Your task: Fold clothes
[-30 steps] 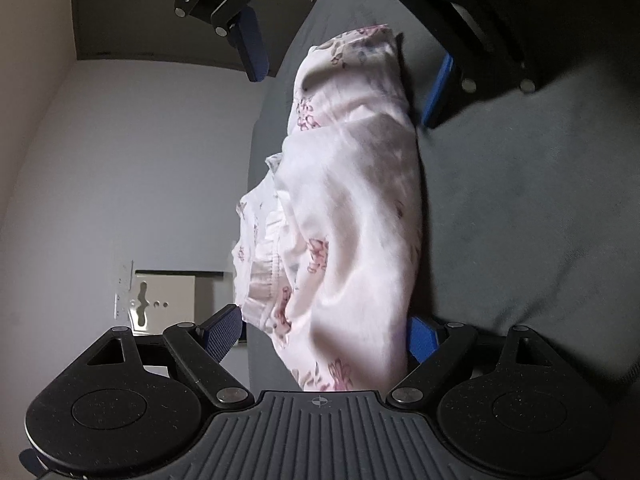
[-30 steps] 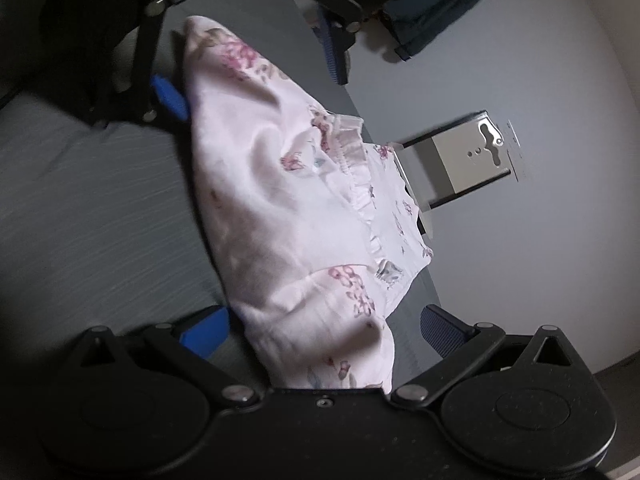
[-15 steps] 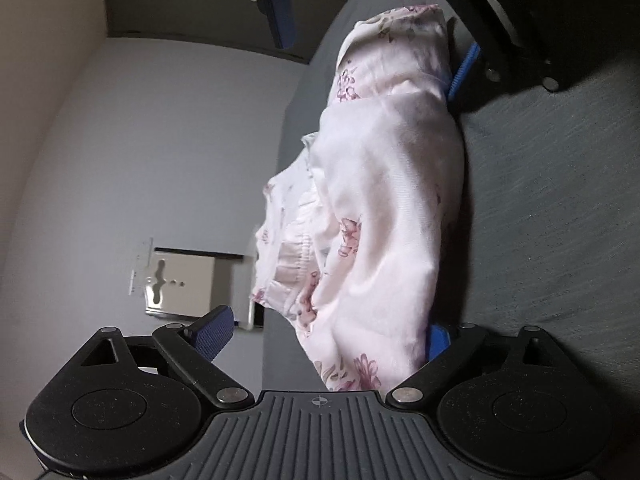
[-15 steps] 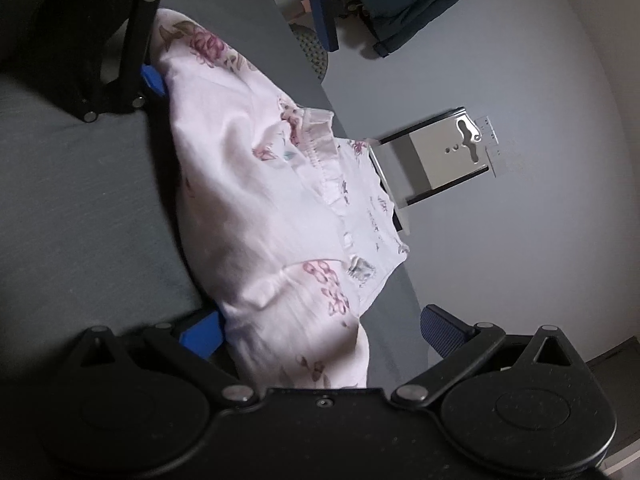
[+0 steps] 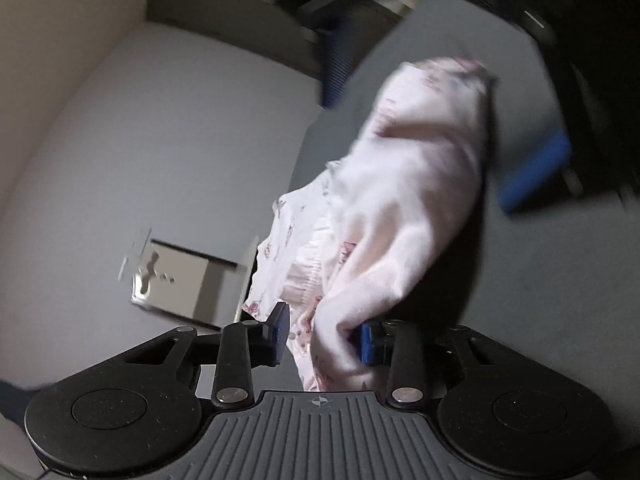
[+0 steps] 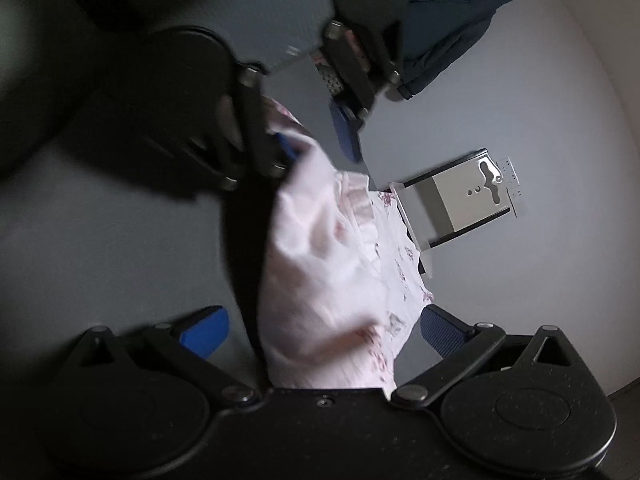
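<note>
Looks like we're in a home: dark clothing (image 6: 444, 28) dumped on the pale floor (image 6: 540, 120) beside a grey fabric-covered surface (image 5: 560, 280).

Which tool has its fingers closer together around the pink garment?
The left tool: its blue pads sit narrowly either side of the floral garment, whereas the right tool is spread wide.

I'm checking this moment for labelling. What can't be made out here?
- Left wrist view: the right claw is motion-blurred; its grip is unreadable.
- Left wrist view: the pink floral garment's near end is cut off by the left claw's body.
- Right wrist view: the garment's far end hides behind the left claw's dark, blurred frame.
</note>
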Demonstrator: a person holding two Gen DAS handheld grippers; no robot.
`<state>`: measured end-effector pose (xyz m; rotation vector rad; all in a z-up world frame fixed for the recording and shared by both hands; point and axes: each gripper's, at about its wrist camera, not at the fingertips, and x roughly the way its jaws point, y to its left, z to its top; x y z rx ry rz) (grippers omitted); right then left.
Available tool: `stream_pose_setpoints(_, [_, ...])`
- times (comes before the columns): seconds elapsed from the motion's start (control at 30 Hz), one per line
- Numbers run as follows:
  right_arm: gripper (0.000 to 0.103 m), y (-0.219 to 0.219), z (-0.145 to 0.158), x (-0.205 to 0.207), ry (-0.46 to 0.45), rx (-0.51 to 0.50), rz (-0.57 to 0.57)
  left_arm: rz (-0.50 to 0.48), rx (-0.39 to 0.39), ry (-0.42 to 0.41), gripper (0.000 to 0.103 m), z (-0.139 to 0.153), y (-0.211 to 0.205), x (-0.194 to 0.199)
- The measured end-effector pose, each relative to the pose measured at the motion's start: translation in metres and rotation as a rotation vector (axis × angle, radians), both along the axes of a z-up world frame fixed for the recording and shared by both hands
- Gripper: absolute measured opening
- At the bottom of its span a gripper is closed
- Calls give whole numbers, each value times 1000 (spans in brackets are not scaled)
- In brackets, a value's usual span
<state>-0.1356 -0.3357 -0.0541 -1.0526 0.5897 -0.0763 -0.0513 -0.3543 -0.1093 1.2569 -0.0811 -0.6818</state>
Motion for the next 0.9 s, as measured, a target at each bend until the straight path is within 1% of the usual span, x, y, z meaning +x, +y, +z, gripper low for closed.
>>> stream_pose_setpoints(0.07, [103,4,0,6,-7,4,-16,14,-22,46,24,5,-1,5])
stream_pose_setpoints(0.17, [103,6,-1,19,-27,7,-60,48,-79,140,24,16,0,15])
stream_pose_setpoints(0.23, [103,8,-1,28,-41,10,-89,63,-114,179,24,24,7,28])
stream_pose_setpoints(0.33, [103,4,0,34,-47,37,-114,71,-123,197,24,30,10,37])
stream_pose_setpoints(0.37, [103,1,0,34,-59,32,-132,69,-119,200,24,33,16,37])
stream_pose_setpoints(0.4, [103,-3,-5,36,-76,-46,-155,67,-114,202,24,36,23,37])
stream_pose_setpoints(0.43, [103,-6,-11,38,-93,-135,-179,63,-107,203,24,35,20,37])
stream_pose_setpoints(0.5, [103,-15,-19,38,-123,-225,-178,56,-95,197,24,37,21,30])
stream_pose_setpoints(0.57, [101,-21,-16,37,-130,-198,-180,54,-84,185,25,43,25,20])
stream_pose_setpoints(0.67, [96,-24,-11,34,-168,-206,-171,59,-45,169,25,34,22,16])
stream_pose_setpoints(0.7, [92,-25,-7,34,-178,-182,-178,57,-30,159,26,32,22,12])
stream_pose_setpoints(0.73, [90,-27,-2,35,-188,-153,-185,55,-15,149,32,29,22,9])
stream_pose_setpoints(0.8, [90,-30,8,35,-207,-97,-200,36,5,120,52,21,22,1])
stream_pose_setpoints(0.83, [90,-31,9,34,-209,-89,-203,26,10,103,74,18,23,-4])
stream_pose_setpoints(0.87, [90,-32,10,34,-210,-83,-204,20,9,78,94,15,22,-7])
stream_pose_setpoints(0.9, [90,-33,10,34,-211,-78,-206,18,6,54,98,11,21,-9])
